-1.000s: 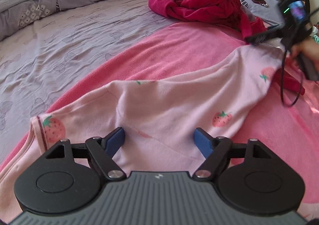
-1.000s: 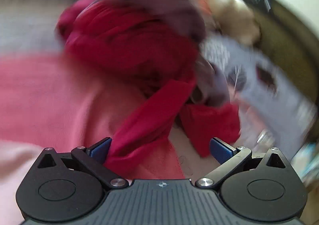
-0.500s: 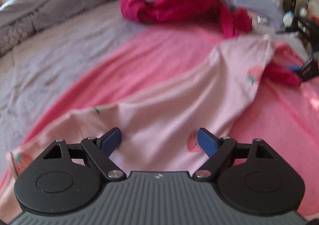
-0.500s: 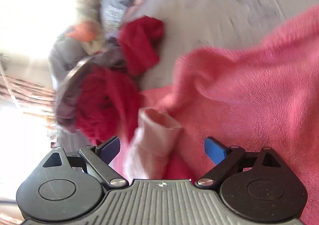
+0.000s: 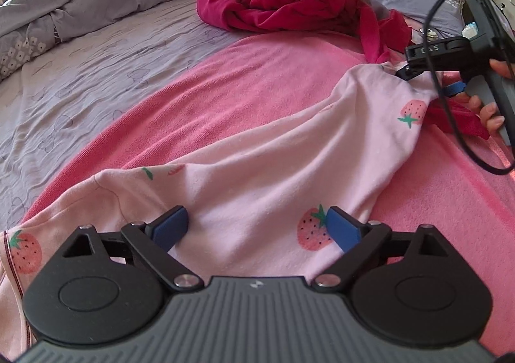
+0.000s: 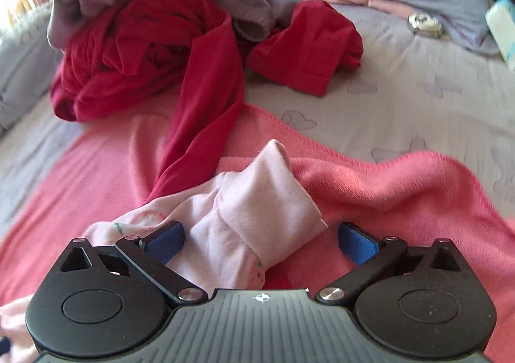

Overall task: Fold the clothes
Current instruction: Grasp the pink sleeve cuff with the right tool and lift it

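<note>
1. Because folding needs a flat start, the pale pink cotton garment printed with strawberries (image 5: 257, 166) lies stretched lengthwise over a coral-pink fleece blanket (image 5: 244, 79) on the bed, running from the lower left of the left wrist view to its right edge.
2. The left hand-held gripper (image 5: 256, 227) hangs over the near end, jaws wide apart with cloth lying between the blue pads but not pinched; they have just been opening.
3. The right hand-held gripper (image 6: 260, 242) straddles the garment's cuffed end (image 6: 257, 202) at lower centre of its own view, jaws fully spread and gripping nothing; the left pad looks close to the cloth, though I cannot tell if it touches. In my judgement both are lining up on opposite ends to lift and straighten the piece.
4. A heap of crimson and mauve clothes (image 6: 154, 31) waits in the upper left of the right wrist view, seemingly unfolded.
5. Compared with a second ago, the right wrist view has gone from a blurred look at the crimson heap to a steady view of the cuff, and the left jaws stand wider.
</note>
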Tool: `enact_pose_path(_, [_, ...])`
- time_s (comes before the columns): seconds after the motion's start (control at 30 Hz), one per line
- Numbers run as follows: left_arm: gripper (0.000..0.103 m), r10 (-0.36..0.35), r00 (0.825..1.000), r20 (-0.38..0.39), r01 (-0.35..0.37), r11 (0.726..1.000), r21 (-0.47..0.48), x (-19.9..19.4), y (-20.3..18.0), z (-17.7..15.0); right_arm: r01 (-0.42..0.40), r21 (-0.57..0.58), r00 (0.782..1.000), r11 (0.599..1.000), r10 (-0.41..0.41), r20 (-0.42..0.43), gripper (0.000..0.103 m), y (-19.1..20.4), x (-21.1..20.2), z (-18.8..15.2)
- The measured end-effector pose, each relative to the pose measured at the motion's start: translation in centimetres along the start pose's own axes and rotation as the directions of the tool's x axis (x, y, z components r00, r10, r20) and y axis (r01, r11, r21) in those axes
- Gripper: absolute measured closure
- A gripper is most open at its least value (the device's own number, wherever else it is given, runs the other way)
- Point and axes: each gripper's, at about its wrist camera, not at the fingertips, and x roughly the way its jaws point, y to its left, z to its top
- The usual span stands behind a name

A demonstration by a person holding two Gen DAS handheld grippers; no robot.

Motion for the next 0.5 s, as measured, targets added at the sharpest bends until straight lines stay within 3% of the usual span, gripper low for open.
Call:
enact_pose_path(0.07, [0.009,-0.001,1.0,-0.001,0.001,1.0,-0.001,0.0,0.0,0.0,-0.033,0.022,0.999,0.999,0.033,-0.011,0.0,-0.4,-0.4,0.3])
enact_pose_path(0.17, [0.009,-0.004,1.0,0.004,0.004,1.0,-0.002,0.0,0.0,0.0,-0.143,0.079,0.989,0.986,0.145,-0.011,0.011,-2.1,-1.5,0.5])
enact_pose_path(0.23, [0.008,-0.004,1.0,0.009,0.004,1.0,-0.003,0.0,0.0,-0.1,-0.158,0.077,0.987,0.984,0.159,-0.012,0.016,-2.2,-1.3,1.6])
enact_pose_path(0.43, [0.008,-0.002,1.0,0.015,0.002,1.0,-0.005,0.1,0.0,-0.2,-0.134,0.125,0.991,0.983,0.136,-0.005,0.053,-2.7,-1.1,2.5])
enact_pose_path(0.5, [0.008,-0.004,1.0,0.018,0.004,1.0,-0.006,0.1,0.0,-0.3,-0.166,0.152,0.986,0.974,0.169,-0.006,0.078,-2.9,-1.2,2.9])
